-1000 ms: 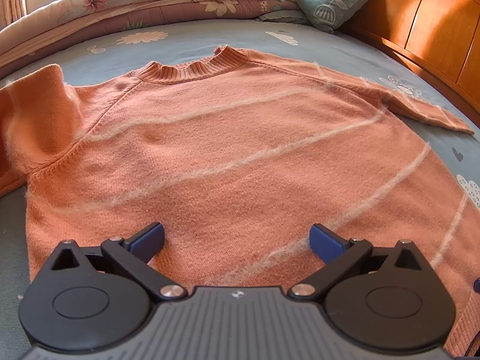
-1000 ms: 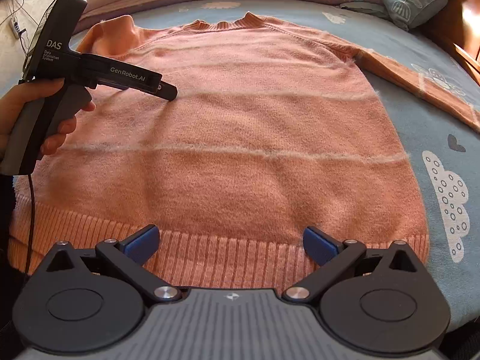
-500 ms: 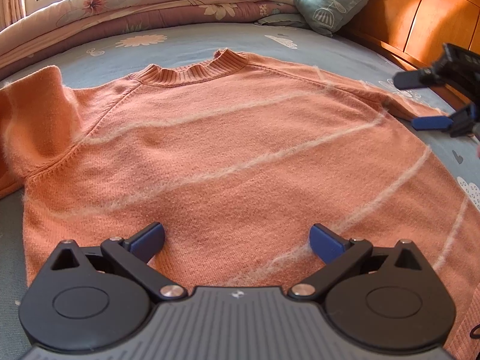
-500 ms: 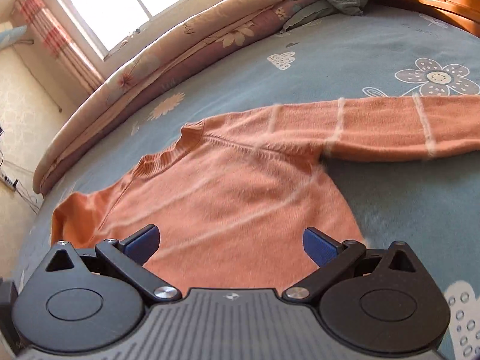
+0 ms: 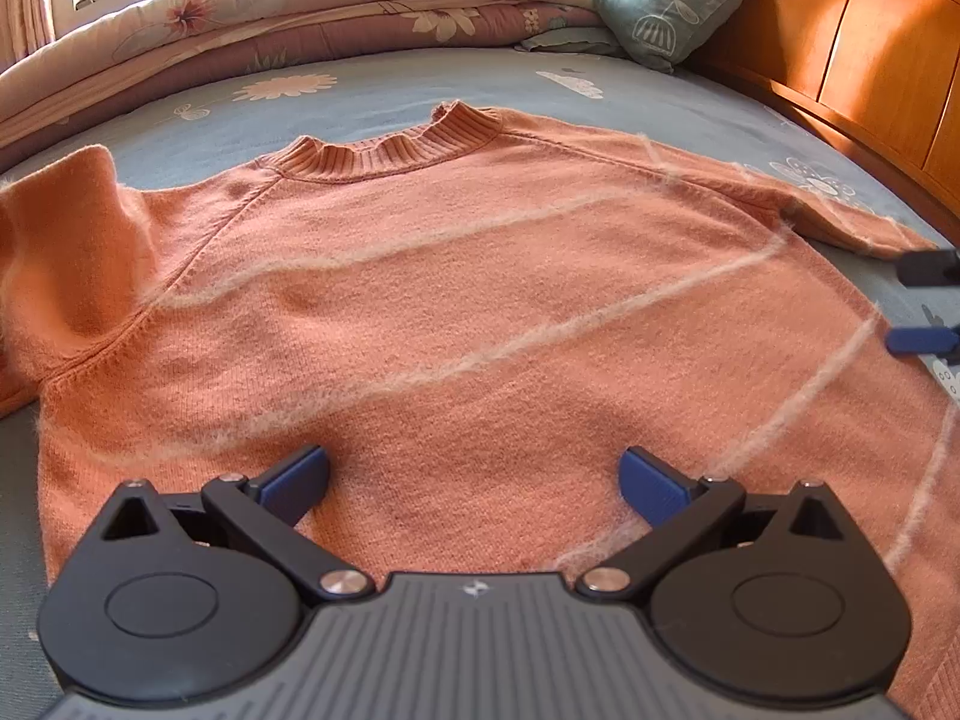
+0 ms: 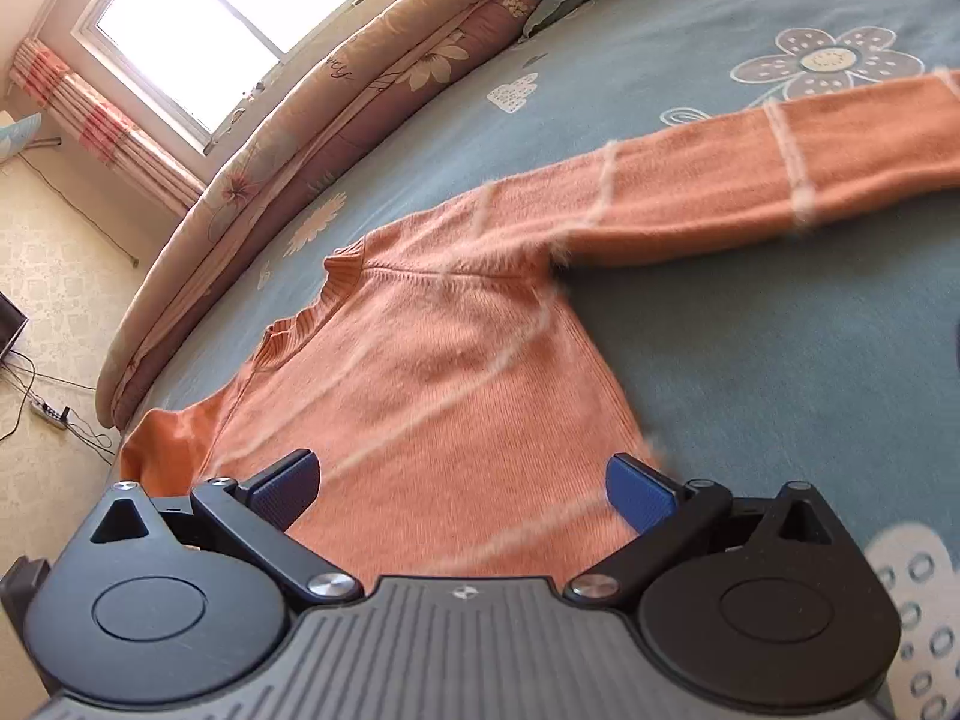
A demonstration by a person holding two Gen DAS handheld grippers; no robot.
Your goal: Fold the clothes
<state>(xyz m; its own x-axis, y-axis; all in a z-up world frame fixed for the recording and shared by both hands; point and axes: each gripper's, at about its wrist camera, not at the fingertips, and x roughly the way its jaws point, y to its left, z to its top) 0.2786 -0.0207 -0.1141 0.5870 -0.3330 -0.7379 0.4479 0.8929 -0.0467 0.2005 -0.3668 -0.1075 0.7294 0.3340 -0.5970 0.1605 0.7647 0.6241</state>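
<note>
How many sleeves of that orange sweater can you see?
2. One sleeve lies stretched straight out across the blue sheet; the other sleeve is bunched up at the opposite shoulder, partly hidden.

We are in a home bedroom: a bed with a blue flower-print sheet (image 6: pixel 750 324), a rolled floral quilt (image 5: pixel 288 18) along its far edge, a teal pillow (image 5: pixel 654 0), a wooden headboard (image 5: pixel 858 42), and a sunlit window (image 6: pixel 228 30) with striped curtains (image 6: pixel 102 126).
</note>
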